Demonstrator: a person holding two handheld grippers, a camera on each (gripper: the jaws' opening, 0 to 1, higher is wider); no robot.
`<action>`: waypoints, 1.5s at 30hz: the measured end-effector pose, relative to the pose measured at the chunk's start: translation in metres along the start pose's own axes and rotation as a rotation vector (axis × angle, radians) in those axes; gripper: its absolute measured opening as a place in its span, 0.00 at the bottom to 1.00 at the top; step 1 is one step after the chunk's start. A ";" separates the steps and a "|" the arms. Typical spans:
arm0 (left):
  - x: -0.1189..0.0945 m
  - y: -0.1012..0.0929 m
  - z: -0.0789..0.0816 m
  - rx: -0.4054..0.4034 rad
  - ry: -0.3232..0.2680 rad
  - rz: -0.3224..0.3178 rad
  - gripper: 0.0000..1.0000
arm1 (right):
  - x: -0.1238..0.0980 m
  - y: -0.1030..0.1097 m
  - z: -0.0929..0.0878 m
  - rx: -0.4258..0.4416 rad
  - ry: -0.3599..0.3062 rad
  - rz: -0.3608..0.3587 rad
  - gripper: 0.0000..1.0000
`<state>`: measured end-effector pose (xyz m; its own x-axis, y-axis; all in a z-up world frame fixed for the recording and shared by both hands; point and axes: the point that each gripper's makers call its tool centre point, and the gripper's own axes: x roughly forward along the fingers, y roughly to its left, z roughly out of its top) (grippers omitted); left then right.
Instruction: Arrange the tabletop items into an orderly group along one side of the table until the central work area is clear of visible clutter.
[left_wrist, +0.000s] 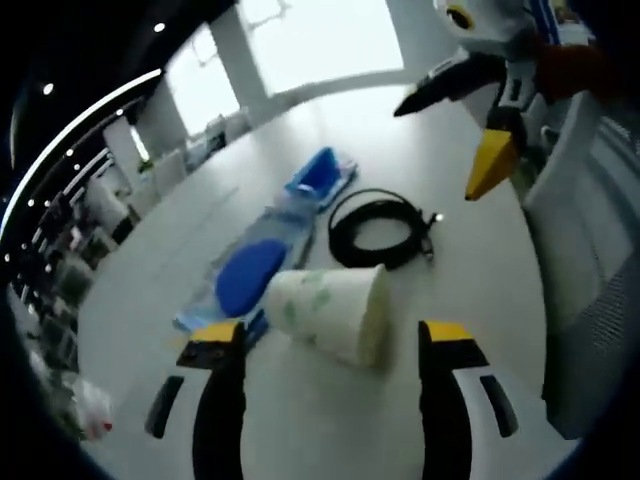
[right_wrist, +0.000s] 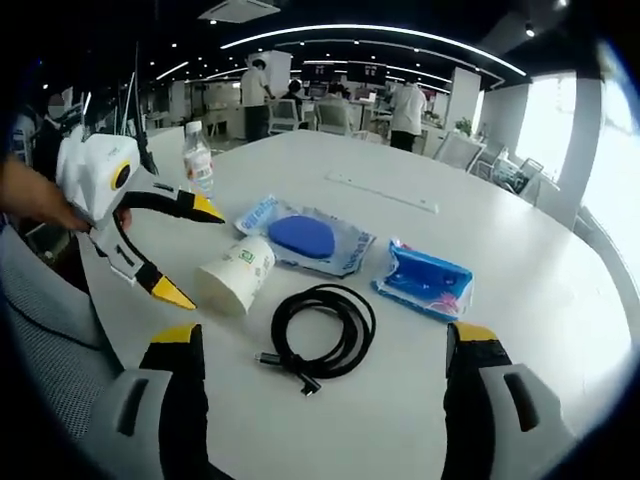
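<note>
Your left gripper (left_wrist: 333, 345) is spread wide and holds nothing; in the left gripper view the cup (left_wrist: 330, 310) lies on its side on the desk (left_wrist: 470, 270) just ahead of the jaws, between them but touching neither. Beyond it at 12 o'clock sits the coiled cable (left_wrist: 380, 228), at 10 o'clock the clear pouch (left_wrist: 250, 275) with a blue pad inside, and farther off the blue pack (left_wrist: 320, 178). Your right gripper (right_wrist: 330, 345) is also wide open and empty. In the right gripper view the left gripper (right_wrist: 185, 250) comes in at 9 o'clock, its yellow tips just beside the cup (right_wrist: 235, 275), and a bottle (right_wrist: 198, 160) stands upright at 11 o'clock near the desk's far edge.
</note>
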<state>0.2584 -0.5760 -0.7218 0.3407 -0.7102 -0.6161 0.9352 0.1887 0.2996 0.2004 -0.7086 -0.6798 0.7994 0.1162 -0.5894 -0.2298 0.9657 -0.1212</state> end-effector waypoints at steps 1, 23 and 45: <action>0.002 0.000 0.001 0.020 0.001 0.001 0.60 | 0.000 0.000 0.000 0.000 0.000 -0.001 1.00; 0.014 0.010 0.007 0.122 0.024 0.026 0.23 | 0.000 0.002 0.001 0.004 0.002 0.003 0.97; -0.008 0.037 0.009 0.012 0.021 0.129 0.00 | -0.004 0.007 0.014 -0.001 -0.060 0.015 0.94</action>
<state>0.2893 -0.5695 -0.6993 0.4603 -0.6660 -0.5870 0.8822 0.2692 0.3864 0.2035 -0.6987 -0.6672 0.8275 0.1448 -0.5424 -0.2428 0.9635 -0.1131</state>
